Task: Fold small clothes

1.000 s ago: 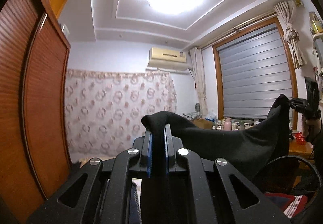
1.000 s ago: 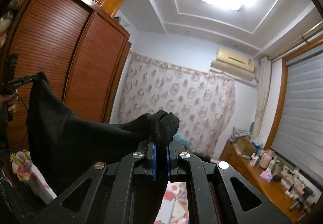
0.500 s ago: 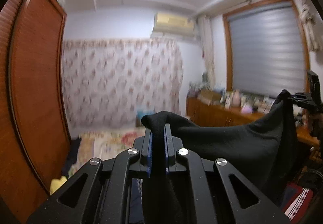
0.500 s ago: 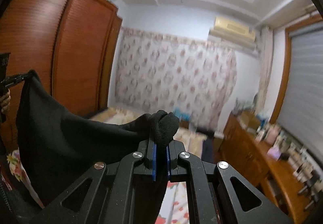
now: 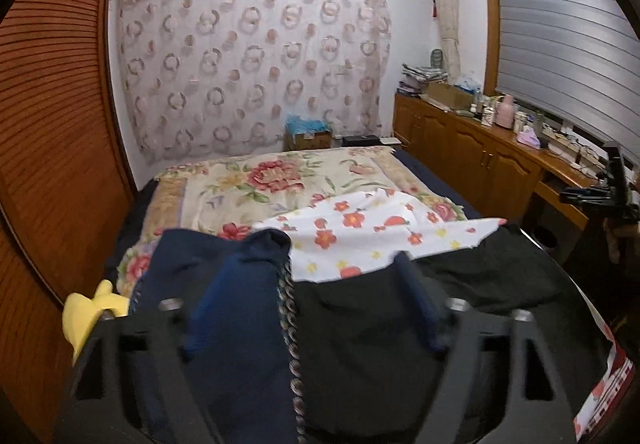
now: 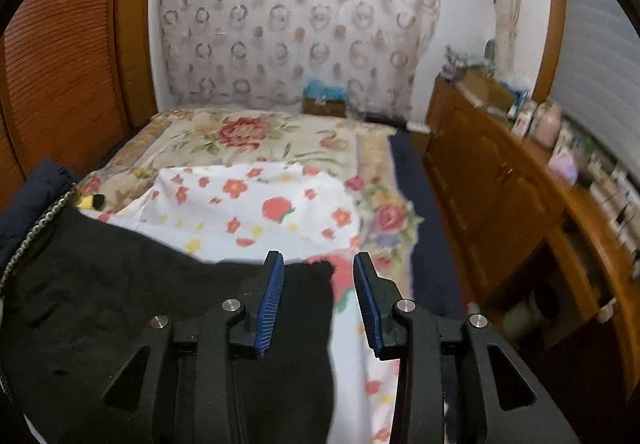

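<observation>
While your left gripper [image 5: 312, 296] looks down its fingers, its jaws have just been opening with nothing pinched, and the black garment [image 5: 420, 324] lies spread on the bed [image 5: 240, 184], long axis running right. Over on your right gripper [image 6: 318, 300], jaws have just parted too, with the cloth's corner right below-left, so it's nearer.

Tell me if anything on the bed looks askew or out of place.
The black garment lies rumpled across the near end of the bed, overlapping the white flowered cloth, itself crumpled and skewed on the floral bedspread. Nothing looks spilled or damaged.
</observation>
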`<state>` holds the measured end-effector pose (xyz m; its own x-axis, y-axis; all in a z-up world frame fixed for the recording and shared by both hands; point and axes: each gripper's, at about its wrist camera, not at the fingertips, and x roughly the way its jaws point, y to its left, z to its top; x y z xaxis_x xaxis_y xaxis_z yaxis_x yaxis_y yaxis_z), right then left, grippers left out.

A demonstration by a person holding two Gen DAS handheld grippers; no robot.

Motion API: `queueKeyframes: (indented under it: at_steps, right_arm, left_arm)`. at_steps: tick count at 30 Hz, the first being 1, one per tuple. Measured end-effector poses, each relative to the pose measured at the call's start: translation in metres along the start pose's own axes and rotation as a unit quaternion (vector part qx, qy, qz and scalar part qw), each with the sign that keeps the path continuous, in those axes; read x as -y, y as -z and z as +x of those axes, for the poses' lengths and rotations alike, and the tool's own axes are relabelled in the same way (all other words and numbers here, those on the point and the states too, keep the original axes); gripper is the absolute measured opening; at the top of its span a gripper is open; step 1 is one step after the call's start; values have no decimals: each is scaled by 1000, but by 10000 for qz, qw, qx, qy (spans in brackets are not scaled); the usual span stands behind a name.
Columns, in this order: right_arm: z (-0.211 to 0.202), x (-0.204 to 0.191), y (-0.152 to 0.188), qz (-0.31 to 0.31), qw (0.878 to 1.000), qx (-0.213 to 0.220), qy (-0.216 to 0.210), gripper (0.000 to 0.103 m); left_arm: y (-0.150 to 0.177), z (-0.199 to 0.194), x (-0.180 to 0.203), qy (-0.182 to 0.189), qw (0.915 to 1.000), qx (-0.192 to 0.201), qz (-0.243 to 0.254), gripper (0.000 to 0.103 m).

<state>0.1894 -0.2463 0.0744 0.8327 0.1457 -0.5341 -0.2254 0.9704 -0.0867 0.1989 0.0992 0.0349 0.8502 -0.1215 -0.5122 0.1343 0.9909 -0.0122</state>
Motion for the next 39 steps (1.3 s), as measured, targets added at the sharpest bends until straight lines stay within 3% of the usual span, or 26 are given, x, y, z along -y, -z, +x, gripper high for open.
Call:
queueKeyframes:
  at_steps: [4, 11, 17, 27, 39]
  right_arm:
    - [-6, 5, -3, 7, 9999, 30, -141, 38]
    - [3, 23, 59, 119, 9981, -60, -600, 40]
    - [15, 35, 97, 365, 9937, -459, -958, 56]
    - [23, 70, 100, 468, 9916, -962, -730, 56]
    - [40, 107, 77, 665, 9918, -942, -542, 56]
  left_arm:
    - [12, -12, 11, 46, 9999, -72, 95, 83]
    - [53, -22, 24, 227, 9993, -295, 58, 83]
    - [98, -11, 36, 658, 9952, -724, 67, 83]
    - [131, 19, 51, 554, 9876, -1465, 81, 83]
    - [154, 38, 64, 402, 9815, -1832, 381, 85]
